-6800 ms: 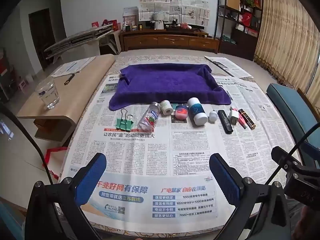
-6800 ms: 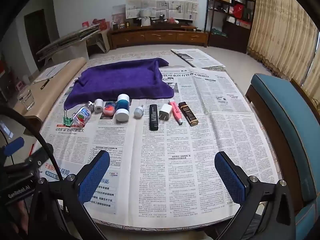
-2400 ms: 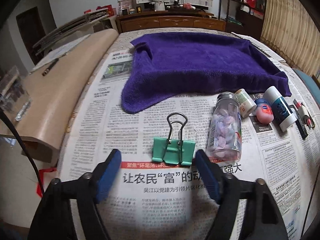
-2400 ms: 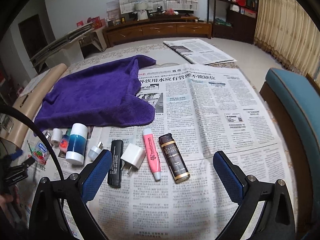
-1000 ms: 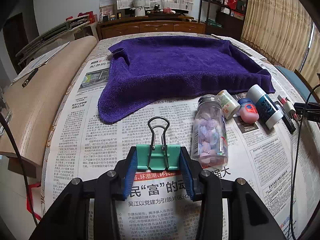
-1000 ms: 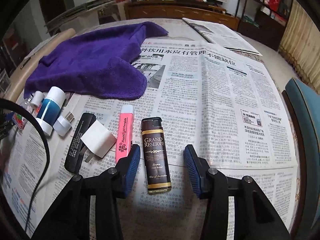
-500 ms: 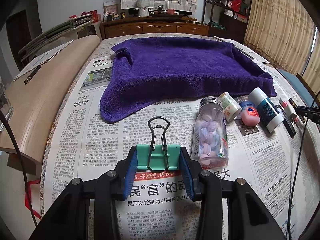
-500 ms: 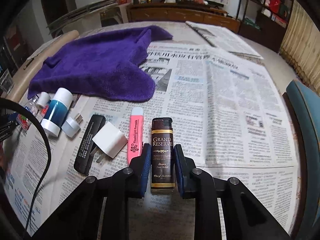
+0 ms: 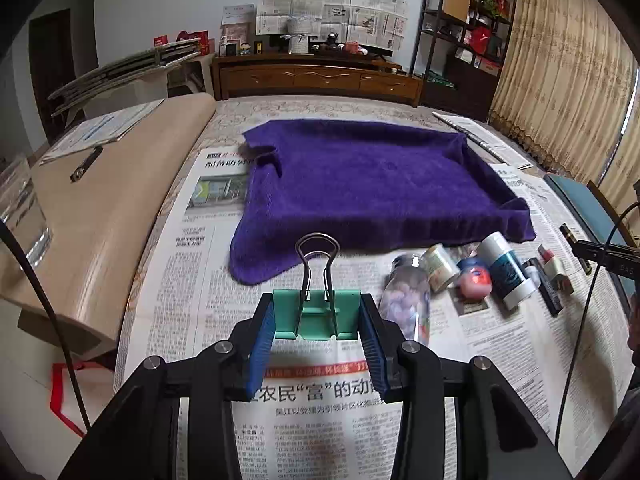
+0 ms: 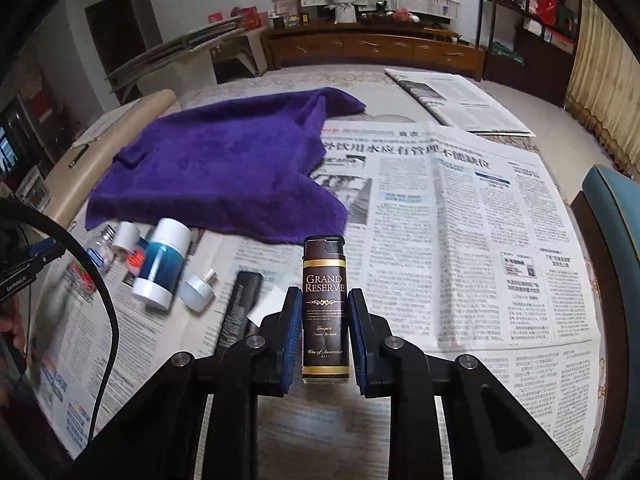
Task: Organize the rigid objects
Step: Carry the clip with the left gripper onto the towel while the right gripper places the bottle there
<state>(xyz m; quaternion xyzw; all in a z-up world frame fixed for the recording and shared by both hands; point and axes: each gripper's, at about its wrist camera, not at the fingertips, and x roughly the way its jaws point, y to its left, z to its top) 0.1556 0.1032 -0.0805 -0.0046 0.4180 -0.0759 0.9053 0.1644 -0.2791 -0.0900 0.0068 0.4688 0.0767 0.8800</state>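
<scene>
My left gripper (image 9: 316, 318) is shut on a green binder clip (image 9: 317, 314) and holds it above the newspaper, its wire handles pointing away. My right gripper (image 10: 324, 318) is shut on a brown "Grand Reserve" lighter (image 10: 324, 304), lifted off the table. A purple towel (image 9: 376, 184) lies spread beyond them; it also shows in the right wrist view (image 10: 224, 168). A row of small items stays on the newspaper: a pill bottle (image 9: 406, 300), a small white jar (image 9: 440, 266), a pink pot (image 9: 474, 282), a blue-and-white tube (image 10: 162, 262), a black bar (image 10: 238, 312).
A beige bench (image 9: 100, 208) with a pen (image 9: 86, 164) and a water glass (image 9: 22, 216) runs along the left. A teal chair (image 10: 616, 216) stands at the right. Newspaper (image 10: 460, 216) covers the table. A folded newspaper (image 10: 452, 100) lies at the back right.
Both grippers have lifted their objects off the newspaper: the binder clip and the lighter now hang above the table. The views have risen and tilted slightly.
</scene>
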